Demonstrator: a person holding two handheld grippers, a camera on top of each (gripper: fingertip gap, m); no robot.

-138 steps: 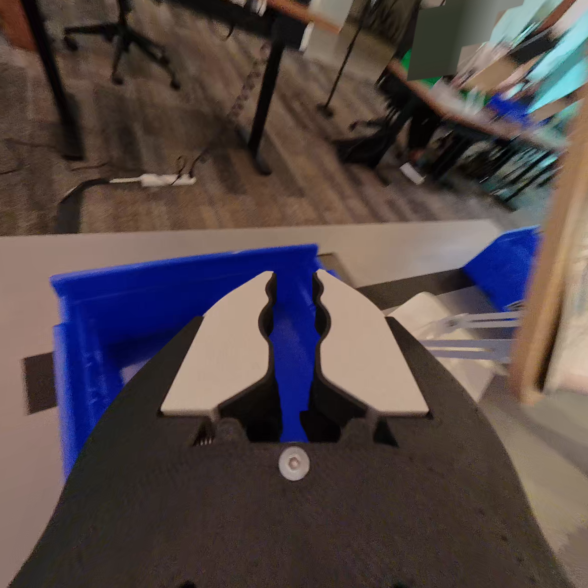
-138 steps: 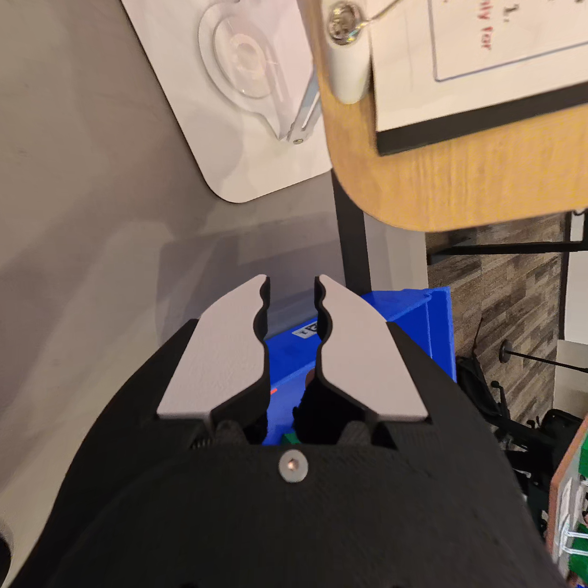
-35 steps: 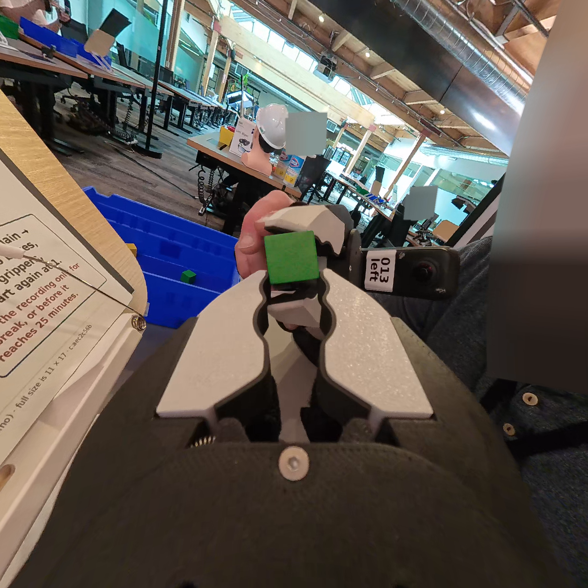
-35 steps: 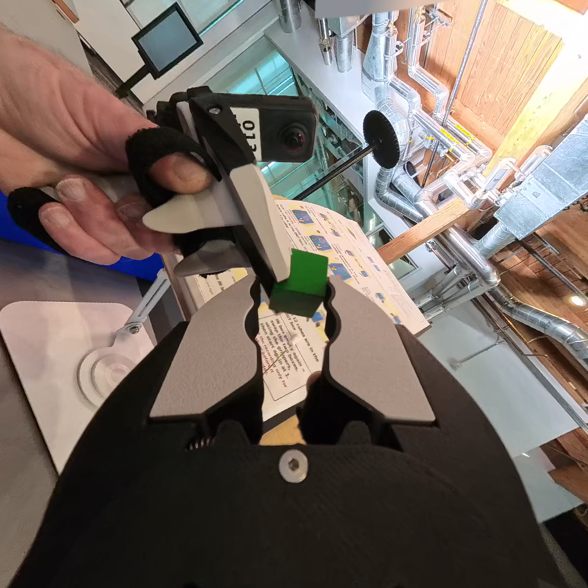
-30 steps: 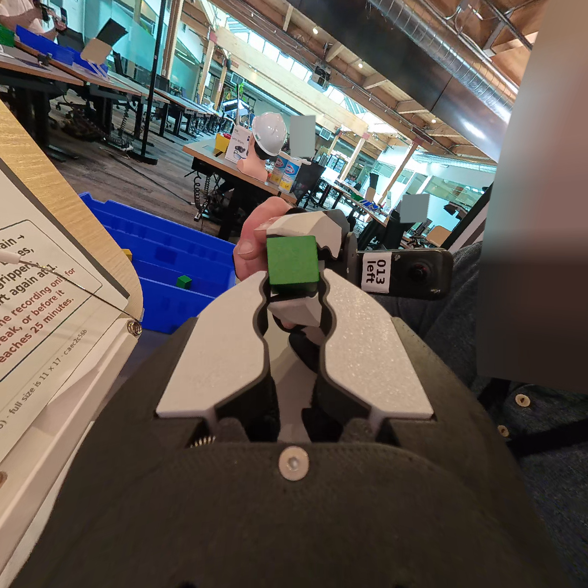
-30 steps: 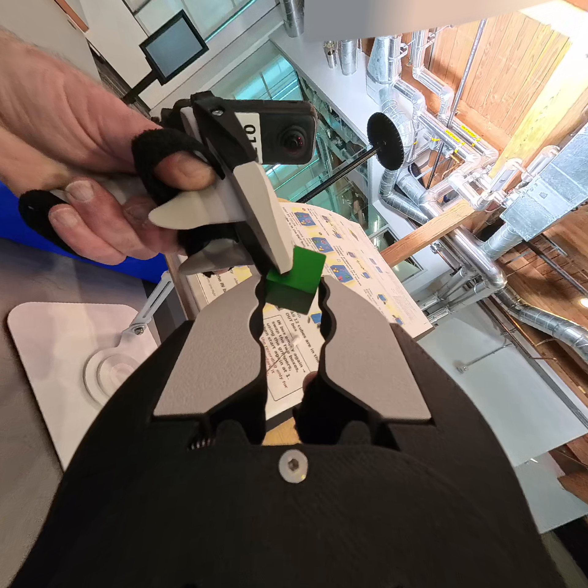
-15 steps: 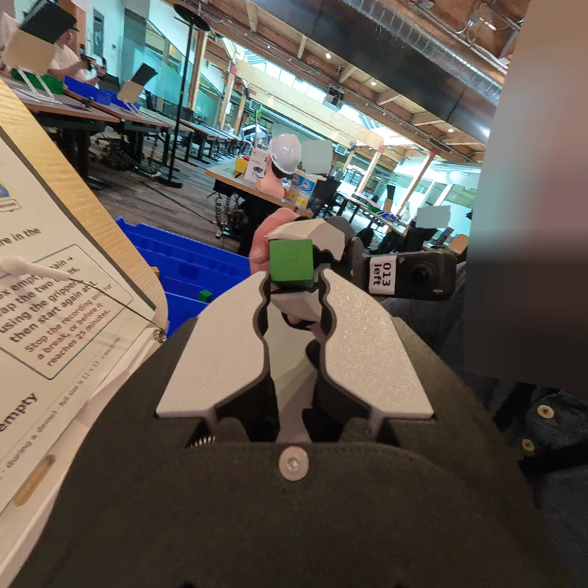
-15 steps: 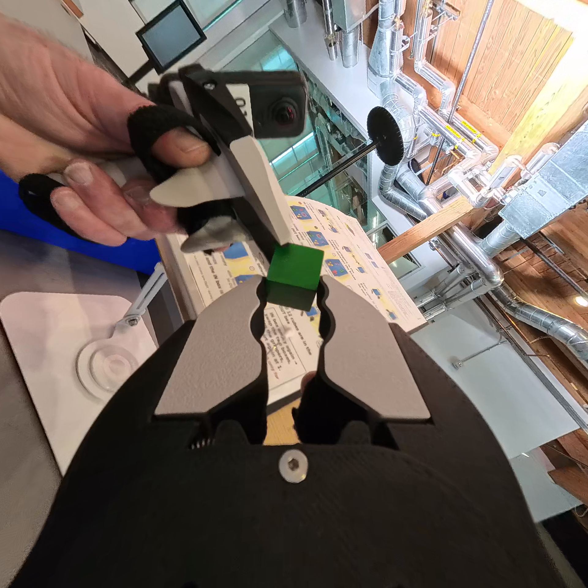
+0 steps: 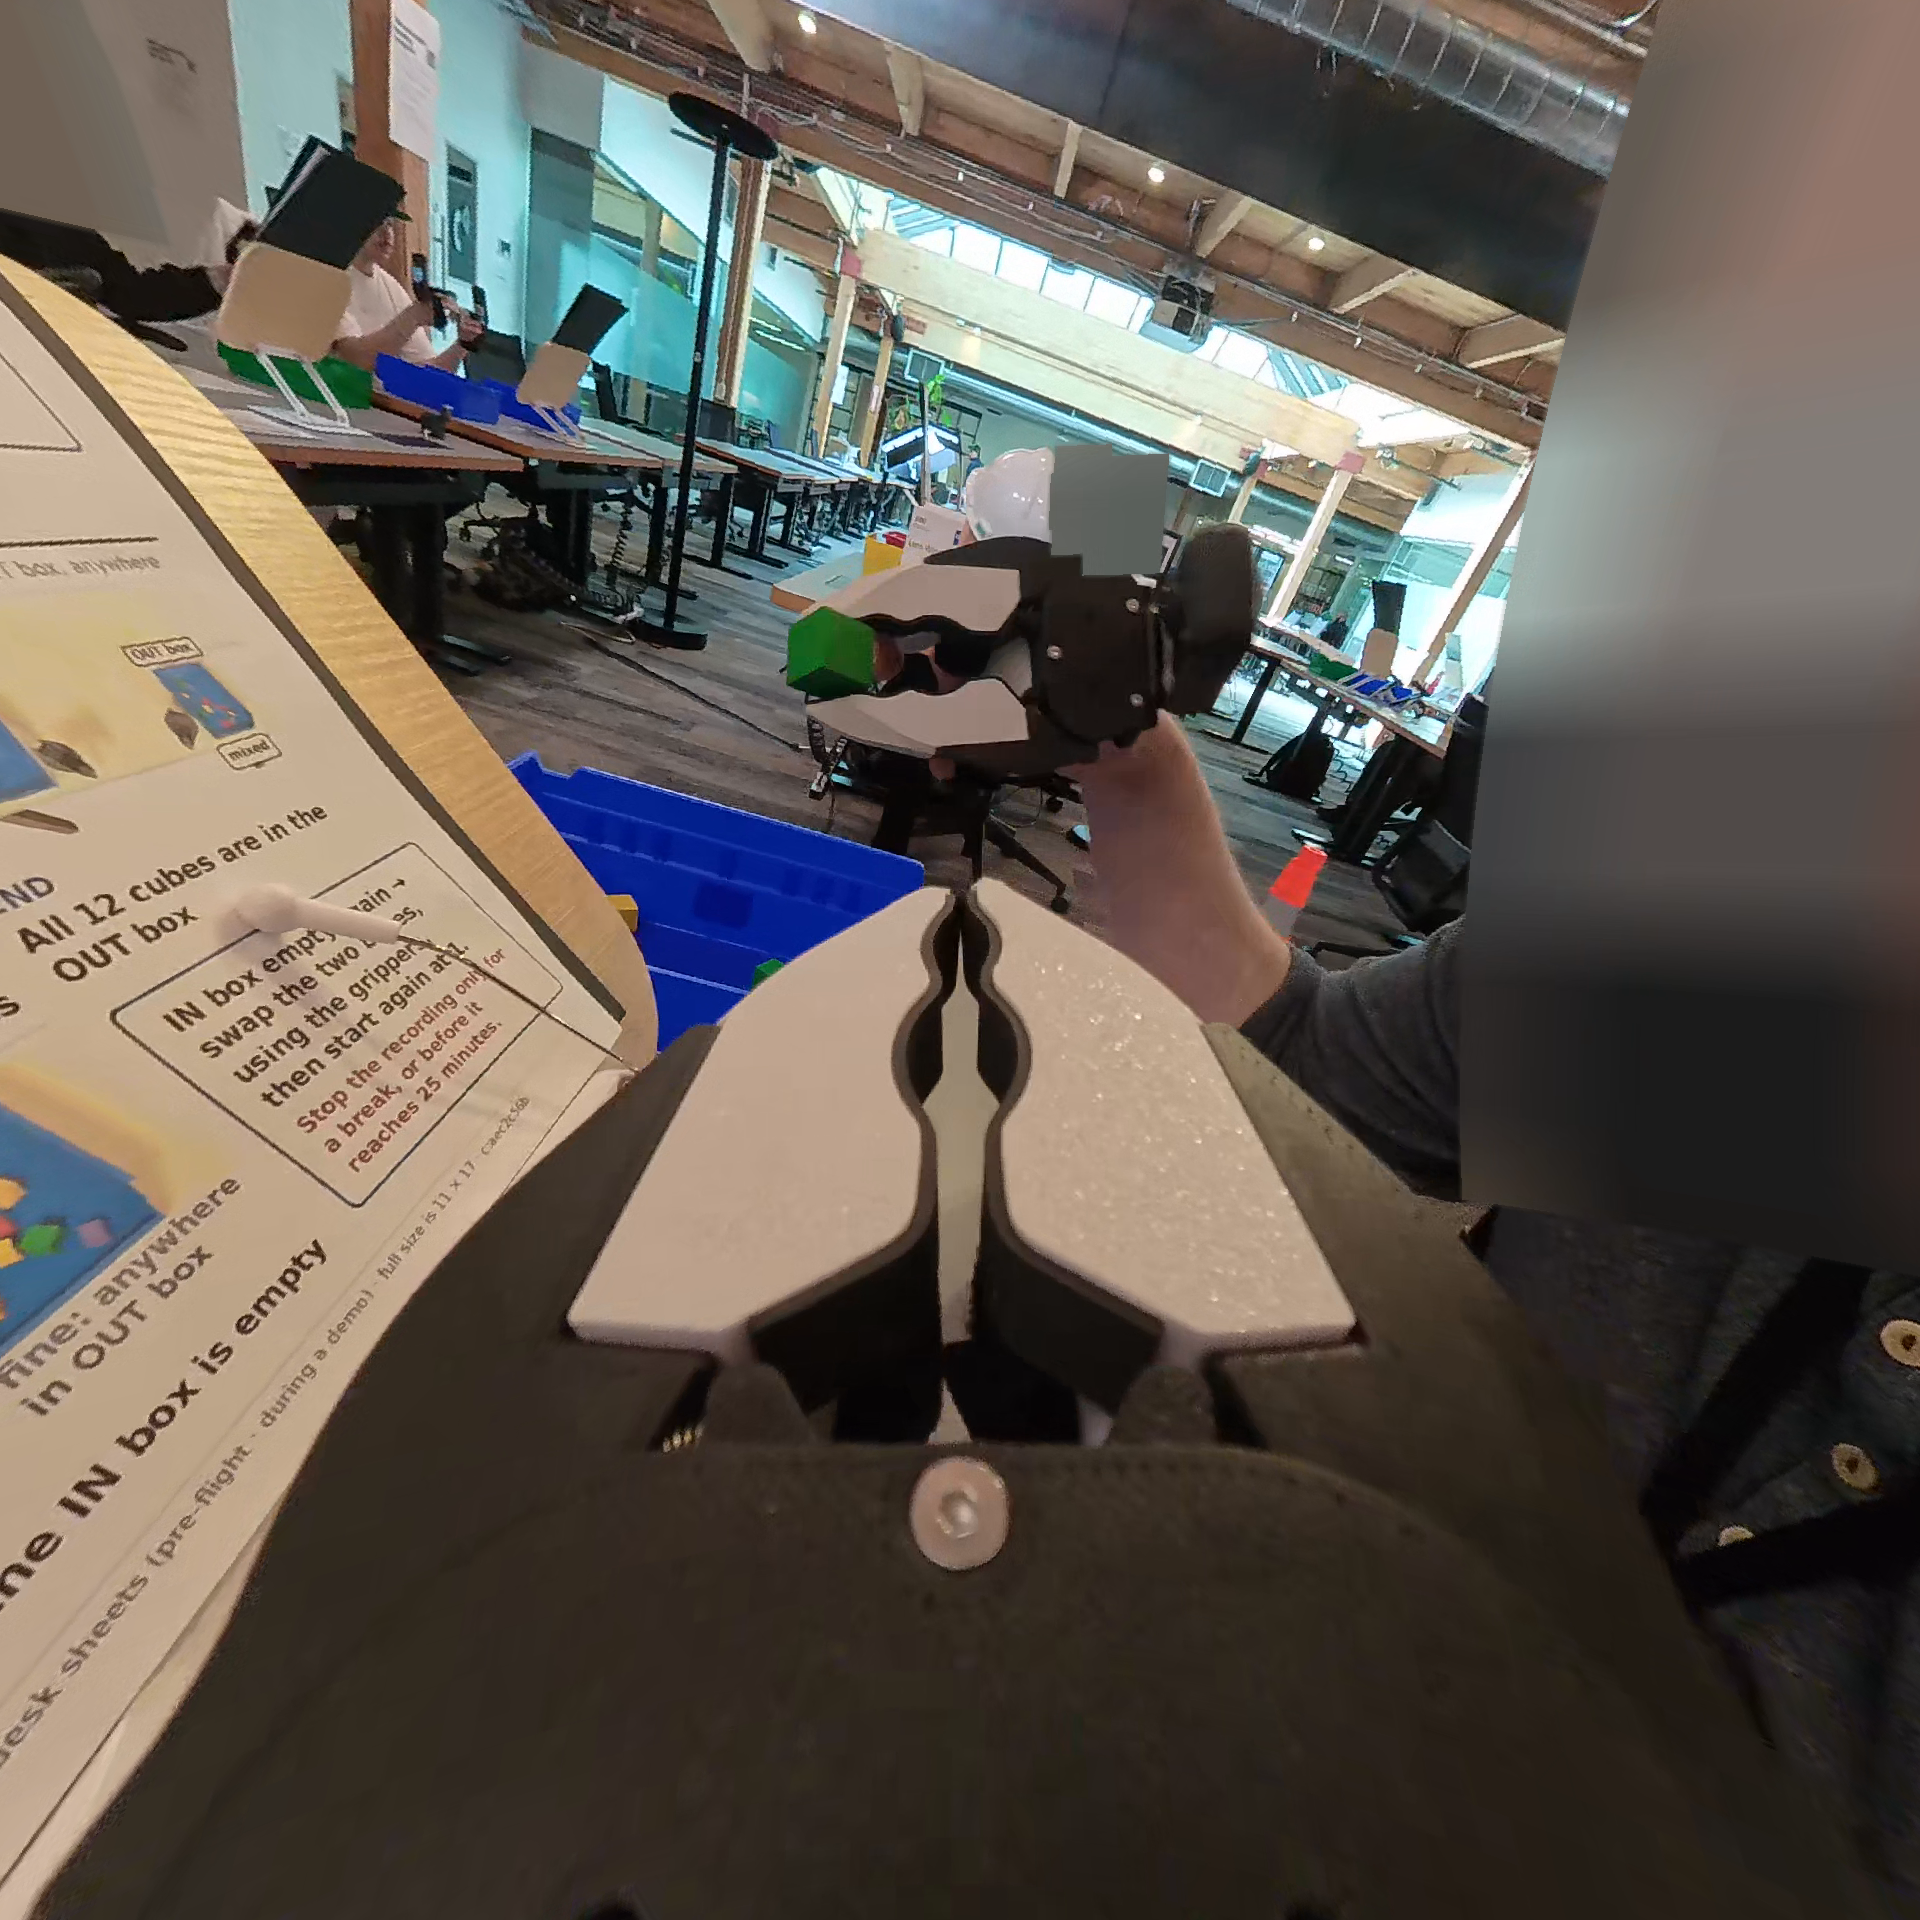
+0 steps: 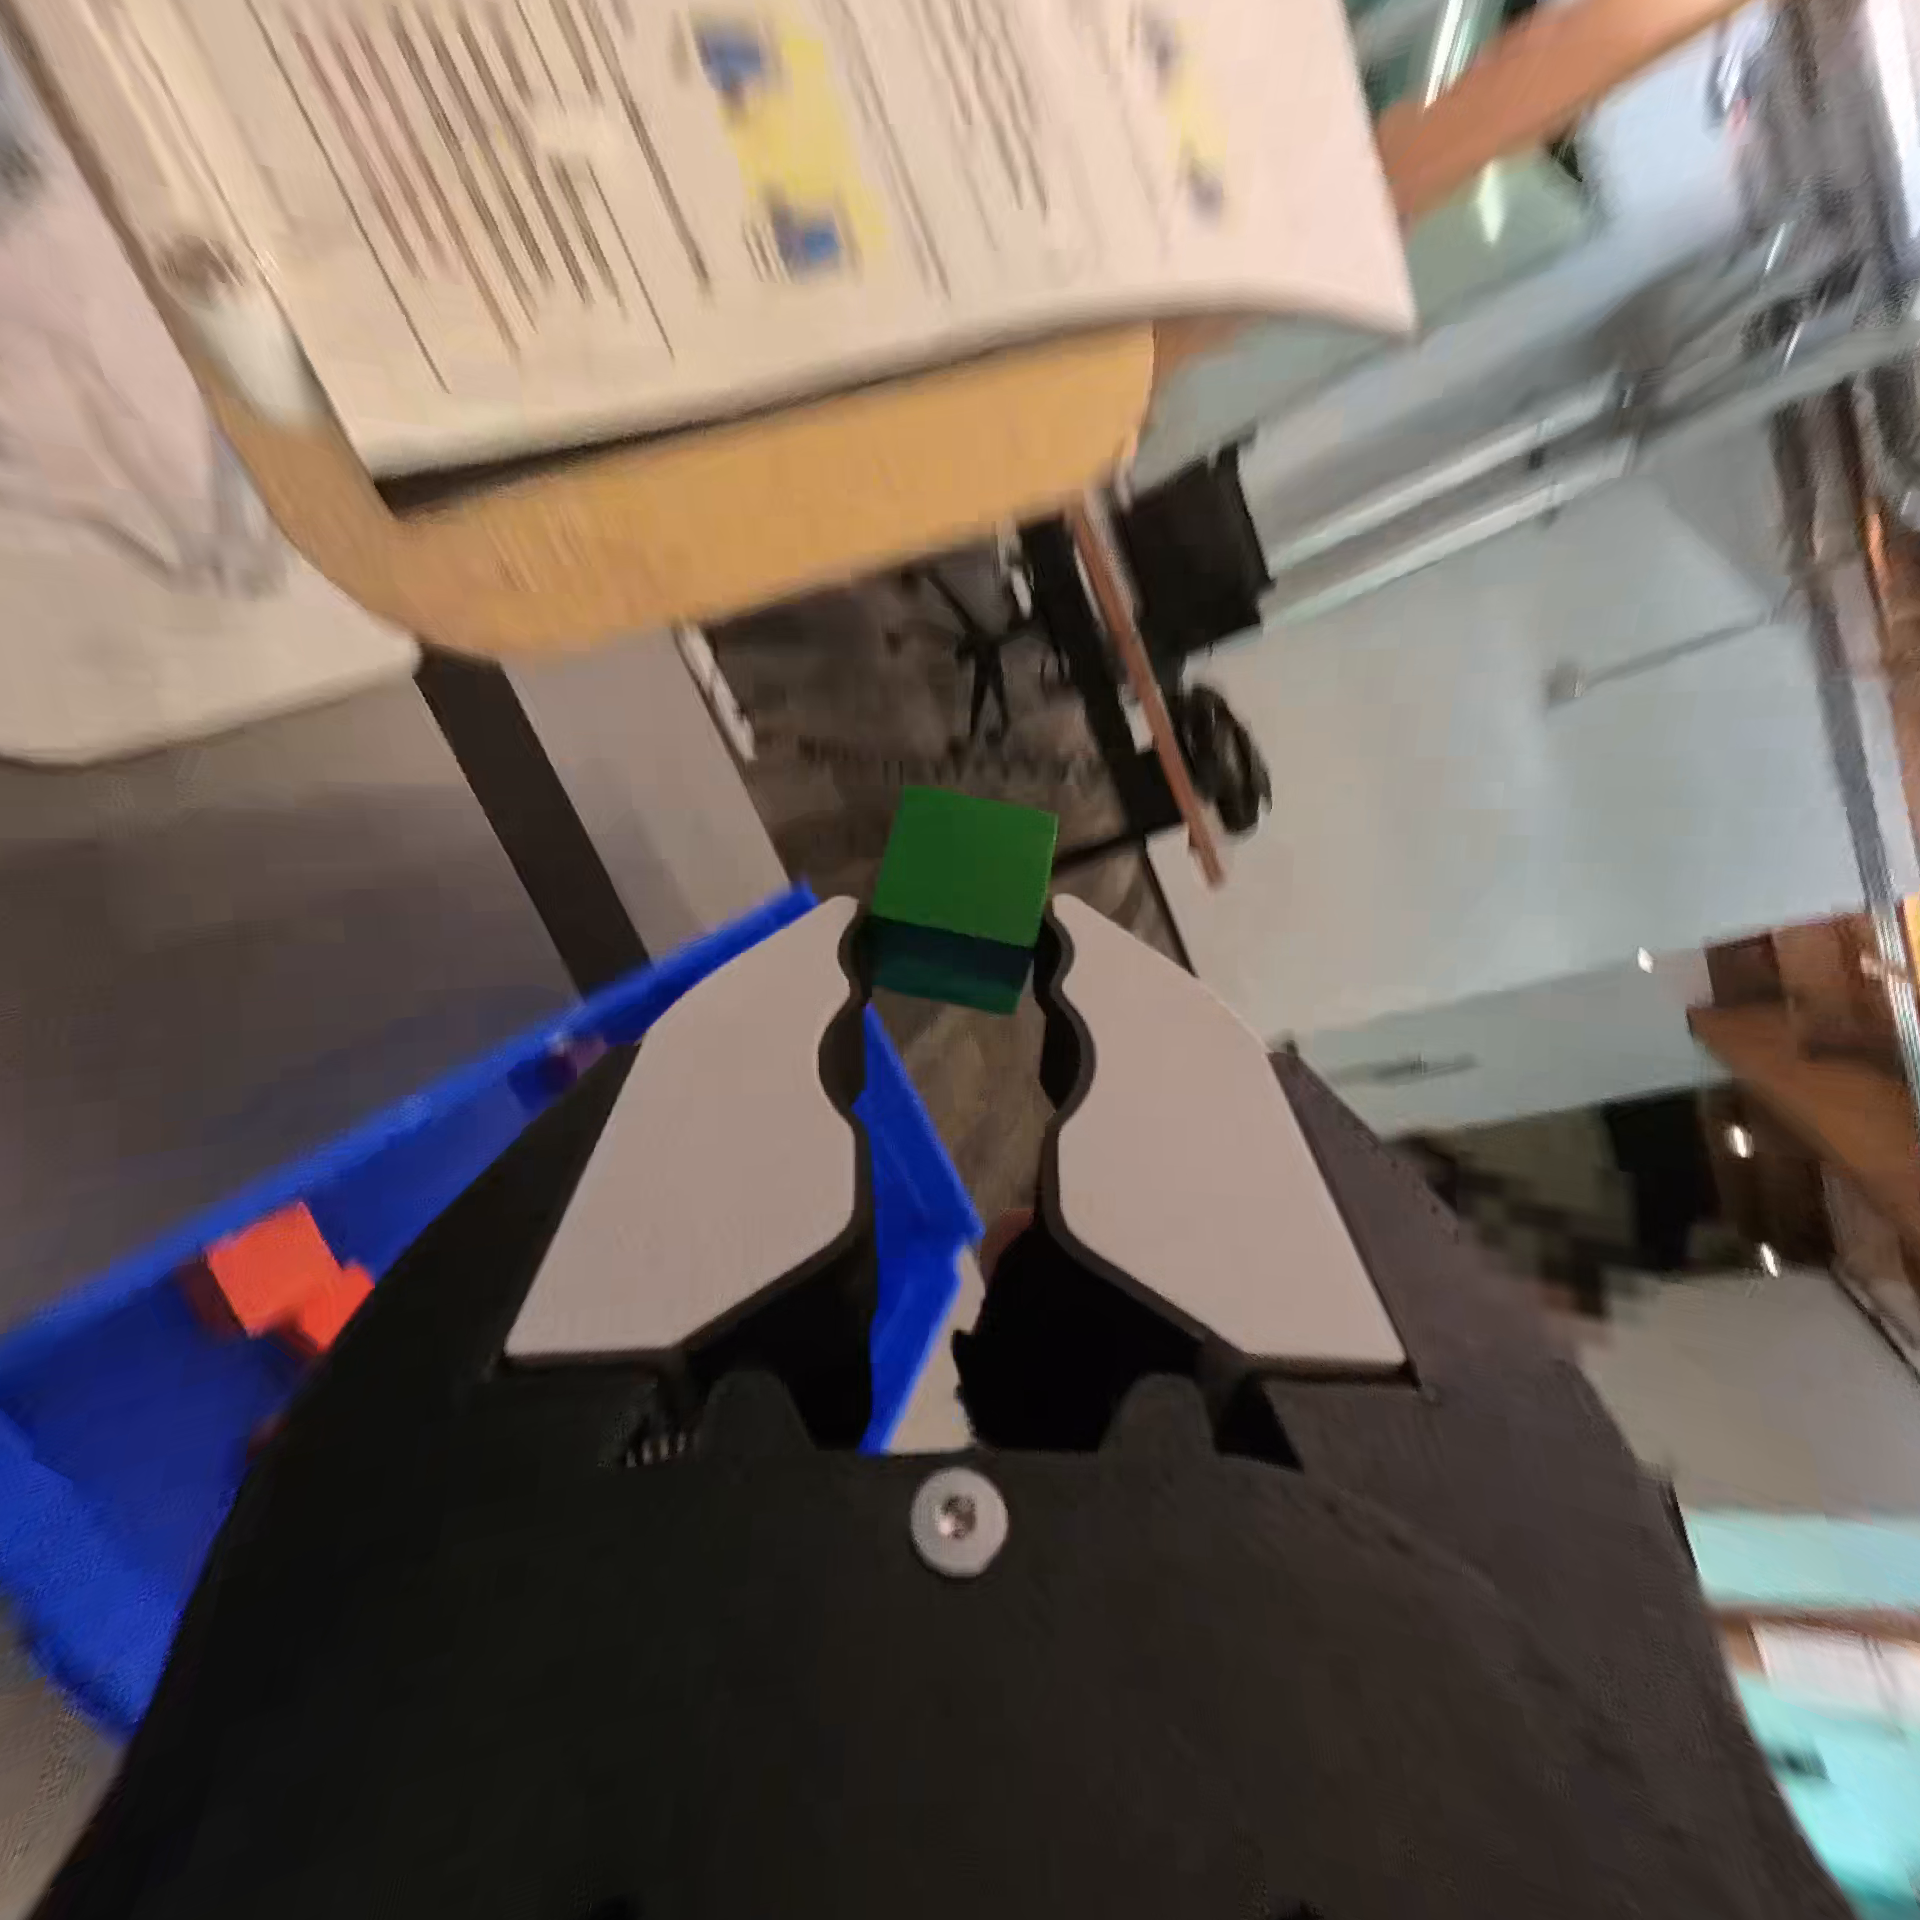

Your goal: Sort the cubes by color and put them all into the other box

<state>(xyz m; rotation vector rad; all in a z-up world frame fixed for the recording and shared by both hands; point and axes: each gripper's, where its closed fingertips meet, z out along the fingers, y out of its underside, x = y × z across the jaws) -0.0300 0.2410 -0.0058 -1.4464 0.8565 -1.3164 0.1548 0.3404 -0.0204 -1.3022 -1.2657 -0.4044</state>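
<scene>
- Right gripper point(image 10: 958, 940): pale fingertips pressed on the sides of a small green wooden cube point(image 10: 961, 896), held in the air.
- Left gripper point(image 9: 962, 925): fingers closed together, nothing between them.
- Progress: blue plastic bin point(image 9: 727, 894) holds a few cubes, yellow and green; the held cube is not yet placed. The total count cannot be told.
- Surroundings: grey tabletop point(image 10: 187, 914), instruction sheet on a wooden board point(image 9: 260, 935), open-plan workshop with desks.

Each gripper is built as a broad black textured body with a silver screw point(image 9: 958, 1510) set at its centre line. The left gripper point(image 9: 962, 914) and the right gripper point(image 10: 951, 935) are fitted with pale grey fingers point(image 9: 1132, 1122) edged in black along wavy inner profiles. A dark grey sleeve point(image 9: 1371, 1049) and a dark buttoned garment point(image 9: 1808, 1455) are worn.
</scene>
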